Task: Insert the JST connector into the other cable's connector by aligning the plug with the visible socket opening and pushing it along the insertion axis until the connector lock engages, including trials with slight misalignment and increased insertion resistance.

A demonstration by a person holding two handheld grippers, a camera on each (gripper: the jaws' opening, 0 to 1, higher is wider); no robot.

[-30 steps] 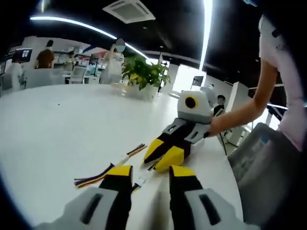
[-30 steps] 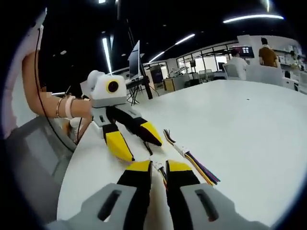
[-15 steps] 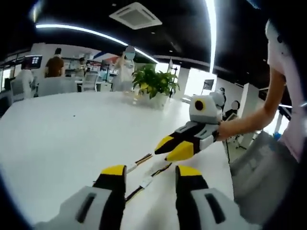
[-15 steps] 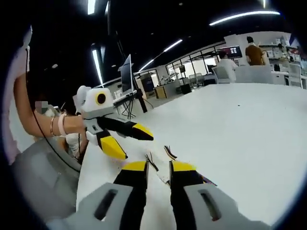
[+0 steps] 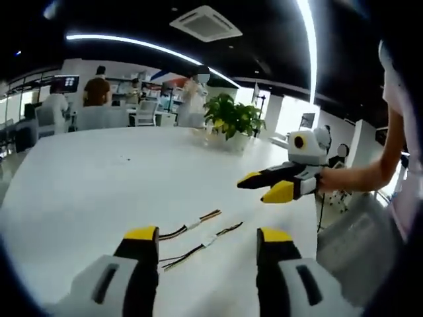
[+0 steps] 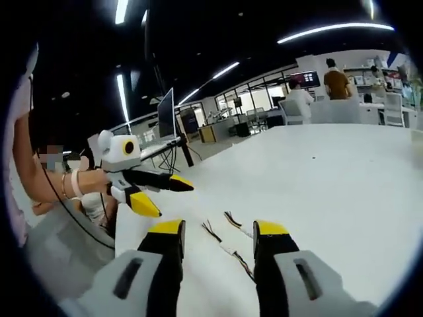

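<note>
JST connector cables, two: both lie loose on the white table (image 5: 79,185), side by side and near each other but apart, not joined. In the left gripper view the farther cable (image 5: 192,226) and the nearer cable (image 5: 198,249) sit between and just beyond our left gripper (image 5: 207,236); each shows a small pale connector partway along its dark wires. We cannot tell from either view which end is plug and which is socket.

Left gripper: jaws wide apart, holding nothing, raised above the table.

Right gripper (image 5: 268,187): seen to the right in the left gripper view, held in a person's hand (image 5: 330,179); its yellow tips stand a little apart with nothing between them. In the right gripper view its own jaws are spread, the cables (image 6: 228,241) lying on the table between them.

Background items: potted plant (image 5: 232,119), people at far desks.

Risks, as we judge them:
- Thin wires may slide on the smooth table when a jaw closes, so we pinch wire and not housing.
- Connectors are small; picking the wrong end would spoil alignment with the socket opening.
- Gripping far behind the housing would let the wire buckle under insertion resistance, leaving the lock unengaged.
- Two grippers converging on neighbouring cables may knock each other.
</note>
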